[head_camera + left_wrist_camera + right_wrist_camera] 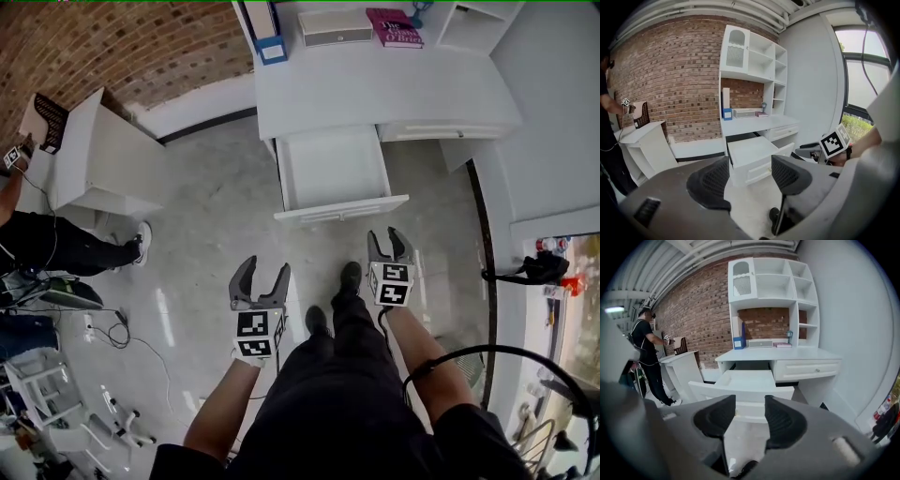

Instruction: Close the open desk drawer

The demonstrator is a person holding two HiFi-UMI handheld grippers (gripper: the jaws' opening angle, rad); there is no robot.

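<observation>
The drawer (333,171) is standing pulled well out from under the counter (375,89), its white front (342,208) facing the person and its inside showing bare; it is being touched by neither gripper. The left gripper (265,272) is being held above the floor (206,206), short of the drawer and to the left of its front; its fingers (710,180) are being kept moderately apart with nothing between them, and the drawer (752,154) is being seen through the gap. The right gripper (385,240) is being held nearer, just short of the front's right end; its fingers (717,416) are being kept a little apart, closer together than the left pair, and nothing is being gripped; the drawer (743,380) is being framed straight ahead between them. Right of the open drawer, a second drawer (441,131) is sitting shut under the counter. At the counter's back a blue box (272,47), a grey box (336,28) and a pink book (394,28) are lying in a row. A white cabinet (103,159) is standing well to the left, another person (56,246) beside it.
</observation>
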